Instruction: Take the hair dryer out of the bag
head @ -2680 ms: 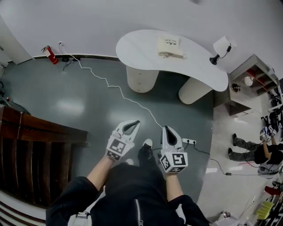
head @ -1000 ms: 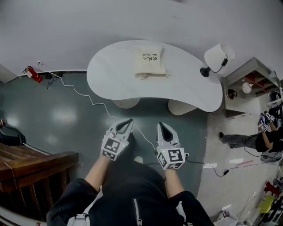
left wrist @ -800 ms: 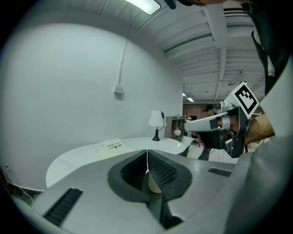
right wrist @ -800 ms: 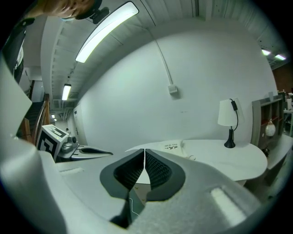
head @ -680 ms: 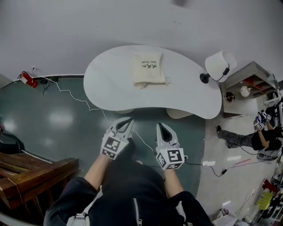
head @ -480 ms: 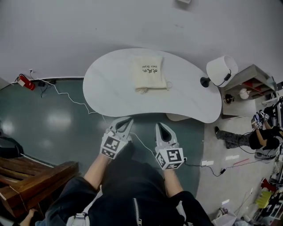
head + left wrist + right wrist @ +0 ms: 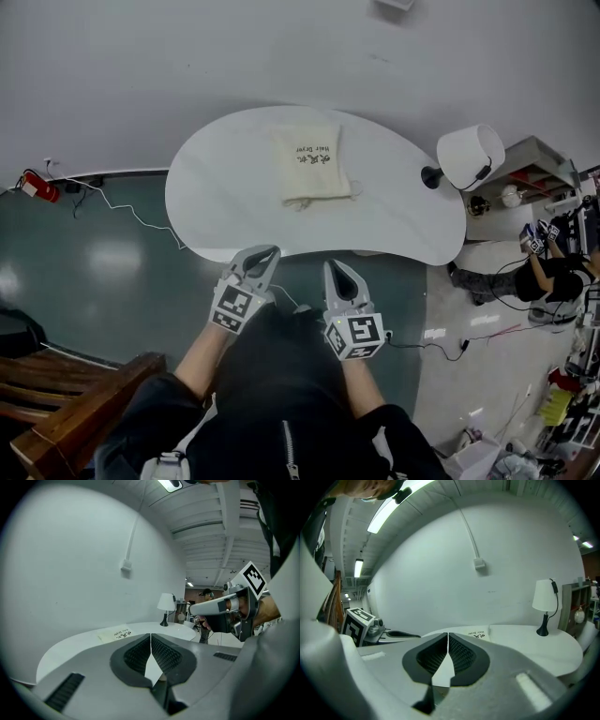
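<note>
Both claws are shut with nothing in them: the left claw and right claw hang side by side at the near edge of the white desk. The cloth bag lies flat toward the desk's far side, well apart from both. No hair dryer shows; it is presumably inside. This looks like the approach: next, reach across, part the jaws and take hold of the bag

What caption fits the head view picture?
Shut and empty, left tongs and right tongs face a white table holding a cream bag.
</note>
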Motion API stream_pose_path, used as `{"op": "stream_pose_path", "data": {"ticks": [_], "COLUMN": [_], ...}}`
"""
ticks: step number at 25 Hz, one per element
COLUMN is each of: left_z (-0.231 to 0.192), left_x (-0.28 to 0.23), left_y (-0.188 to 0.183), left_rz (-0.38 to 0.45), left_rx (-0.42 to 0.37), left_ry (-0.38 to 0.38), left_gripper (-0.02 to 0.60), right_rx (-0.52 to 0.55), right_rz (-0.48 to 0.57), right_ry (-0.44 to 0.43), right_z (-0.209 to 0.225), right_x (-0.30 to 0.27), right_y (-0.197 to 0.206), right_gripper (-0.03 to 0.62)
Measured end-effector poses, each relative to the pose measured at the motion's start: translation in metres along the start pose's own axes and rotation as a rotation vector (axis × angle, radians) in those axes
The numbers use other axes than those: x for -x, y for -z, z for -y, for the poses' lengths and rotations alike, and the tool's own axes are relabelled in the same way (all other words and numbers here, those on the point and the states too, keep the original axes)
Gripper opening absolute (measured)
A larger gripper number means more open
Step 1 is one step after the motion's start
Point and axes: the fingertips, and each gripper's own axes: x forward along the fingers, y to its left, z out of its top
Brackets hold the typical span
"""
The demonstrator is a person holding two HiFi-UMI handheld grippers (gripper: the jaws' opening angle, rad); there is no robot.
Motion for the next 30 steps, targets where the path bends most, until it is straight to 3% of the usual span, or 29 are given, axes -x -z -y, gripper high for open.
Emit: {"op": "stream_pose_path", "data": {"ticks": [8, 15, 18, 30], "left_z": [0.006, -0.004, -0.008, -0.052], "left_x": [-0.03, -0.067, -0.085, -0.152], "left_y": [0.001, -0.008, -0.015, -0.04], "left_rz": [-0.01, -0.034, -0.052, -0.084], "left_rx": [-0.034, -0.117, -0.151, -0.311], "left_ry": [0.093, 0.116, 0.145, 0.13], "left_gripper": [0.014, 0.017, 0.086, 0.189], "right_rx": [-0.044, -0.06, -0.057, -0.048], "right_rz": [-0.01, 0.012, 0.013, -0.009], "right_ry": [0.031, 0.04, 0.038, -0.003], "right_z": [0.017, 0.046, 0.06, 0.111], "right_x": [-0.007, -0.025, -0.038, -0.112], "right_y": [0.013, 0.007, 0.003, -0.02], "right_gripper": [0.005, 0.005, 0.005, 0.005]}}
